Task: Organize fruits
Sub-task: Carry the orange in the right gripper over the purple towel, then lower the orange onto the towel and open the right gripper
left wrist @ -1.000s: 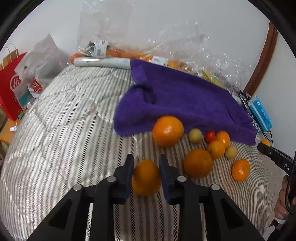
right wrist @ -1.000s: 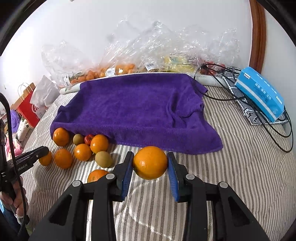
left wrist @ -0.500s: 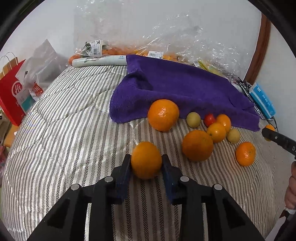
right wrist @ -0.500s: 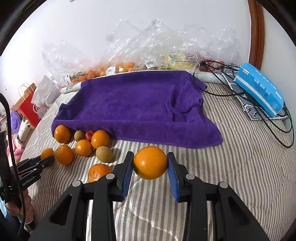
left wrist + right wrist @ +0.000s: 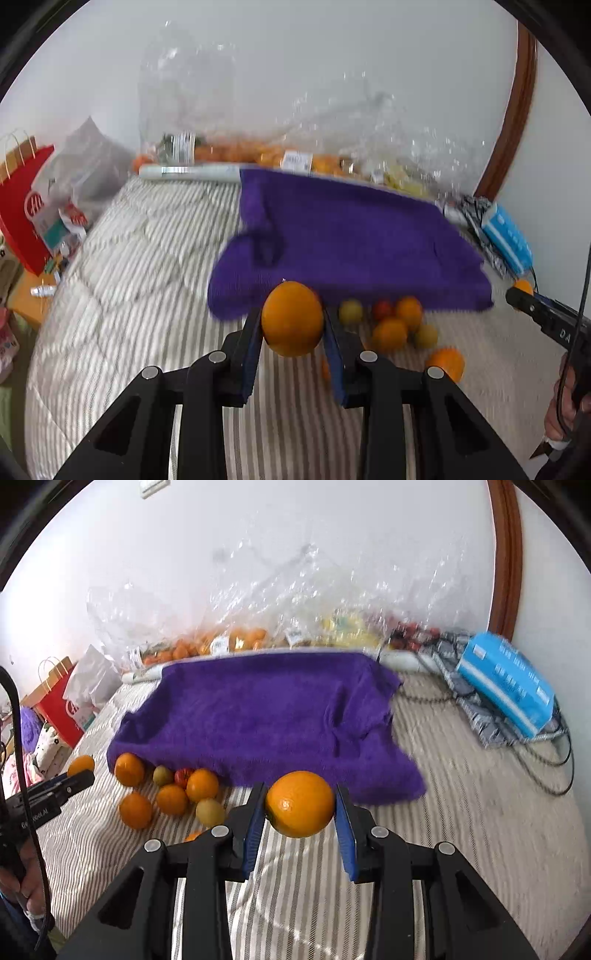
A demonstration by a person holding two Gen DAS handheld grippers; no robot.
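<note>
Left wrist view: we see the left gripper (image 5: 292, 334) clamped on a round orange fruit (image 5: 292, 318), and the right gripper (image 5: 300, 818) likewise clamped on a smooth orange (image 5: 300, 804). Both oranges hang above the striped bed (image 5: 147, 295); the purple terry towel (image 5: 258, 716) lies straight ahead, toward the bed's far edge.

A plain white wall (image 5: 295, 554) runs behind a bed covered by a grey-and-white striped quilt (image 5: 140, 258). Curved brown wood trim (image 5: 504, 554) rises at the right edge of the wall. Crumpled clear plastic bags (image 5: 295, 602) lean against the wall's foot. Left of the bed stand a red paper bag (image 5: 22, 206) and a white one (image 5: 85, 166). The light is soft and even.
</note>
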